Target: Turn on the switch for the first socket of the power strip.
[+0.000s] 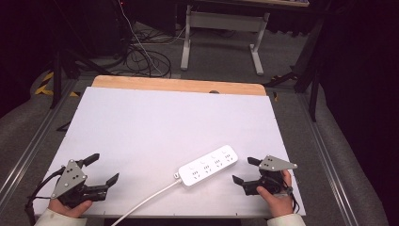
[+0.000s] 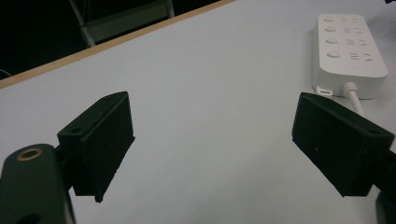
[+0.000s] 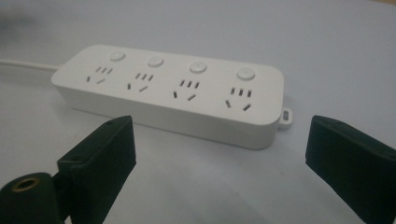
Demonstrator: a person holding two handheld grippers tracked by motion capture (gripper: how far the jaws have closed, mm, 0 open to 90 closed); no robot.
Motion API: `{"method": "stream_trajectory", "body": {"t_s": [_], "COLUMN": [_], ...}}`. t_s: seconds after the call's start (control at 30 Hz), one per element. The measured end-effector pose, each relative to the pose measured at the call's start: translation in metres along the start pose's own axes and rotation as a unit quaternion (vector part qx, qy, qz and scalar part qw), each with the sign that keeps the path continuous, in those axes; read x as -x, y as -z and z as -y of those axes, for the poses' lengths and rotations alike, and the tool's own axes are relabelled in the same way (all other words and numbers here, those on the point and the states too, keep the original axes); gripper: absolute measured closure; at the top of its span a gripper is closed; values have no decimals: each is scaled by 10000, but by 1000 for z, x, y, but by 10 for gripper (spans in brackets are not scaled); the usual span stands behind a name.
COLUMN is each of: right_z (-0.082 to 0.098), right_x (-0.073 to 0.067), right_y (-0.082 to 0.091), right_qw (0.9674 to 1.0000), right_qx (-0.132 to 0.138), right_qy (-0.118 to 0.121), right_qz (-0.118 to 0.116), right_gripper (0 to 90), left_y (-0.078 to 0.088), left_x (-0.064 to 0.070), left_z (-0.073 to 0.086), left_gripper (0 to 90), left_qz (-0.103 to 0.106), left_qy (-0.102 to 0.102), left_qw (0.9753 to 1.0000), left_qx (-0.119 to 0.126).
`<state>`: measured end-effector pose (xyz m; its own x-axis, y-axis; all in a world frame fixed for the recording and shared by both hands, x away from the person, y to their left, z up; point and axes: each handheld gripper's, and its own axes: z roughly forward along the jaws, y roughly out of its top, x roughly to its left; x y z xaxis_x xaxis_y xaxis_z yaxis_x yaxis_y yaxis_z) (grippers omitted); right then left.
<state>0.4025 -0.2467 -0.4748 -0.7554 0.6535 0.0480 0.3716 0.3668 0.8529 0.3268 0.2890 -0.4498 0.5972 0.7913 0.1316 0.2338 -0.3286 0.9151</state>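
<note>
White power strip (image 1: 208, 166) lying flat on the white table (image 1: 155, 122), near the front edge, angled, sockets up, cord (image 1: 143, 202) trailing off toward the front. Right gripper (image 1: 245, 170) just beside the strip's far-from-cord end, jaws spread wide, nothing between them, not touching the strip (image 3: 177, 93). Left gripper (image 1: 104, 168) well apart at the front left corner, also wide open and empty, low over bare table, strip (image 2: 348, 51) off to one side ahead.
</note>
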Motion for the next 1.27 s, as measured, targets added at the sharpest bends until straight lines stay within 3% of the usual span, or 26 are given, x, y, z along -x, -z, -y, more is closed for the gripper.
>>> {"method": "stream_trajectory", "body": {"t_s": [0.13, 0.23, 0.43, 0.77, 1.27], "right_z": [4, 6, 3, 3, 3], "right_x": [-2, -2, -4, -3, -2], "right_y": [-3, -4, 3, 7, 8], "right_qw": [9999, 9998, 9991, 9994, 9993], "right_qx": [-107, 34, 380, 284, 295], "right_qy": [32, 7, 112, 211, 230], "right_qz": [-46, -198, -174, 9, 34], "right_gripper": [94, 94, 102, 125, 141], "left_y": [0, -1, -1, -1, -1], "left_x": [-1, -1, -1, 0, 2], "left_z": [0, 1, 1, 1, 0], "left_gripper": [135, 135, 135, 138, 149], "left_qz": [-8, 16, -32, -63, -62], "left_qy": [27, 22, -24, -68, -120], "left_qw": [10000, 10000, 10000, 10000, 9999], "left_qx": [-10, -27, -21, -12, -70]}}
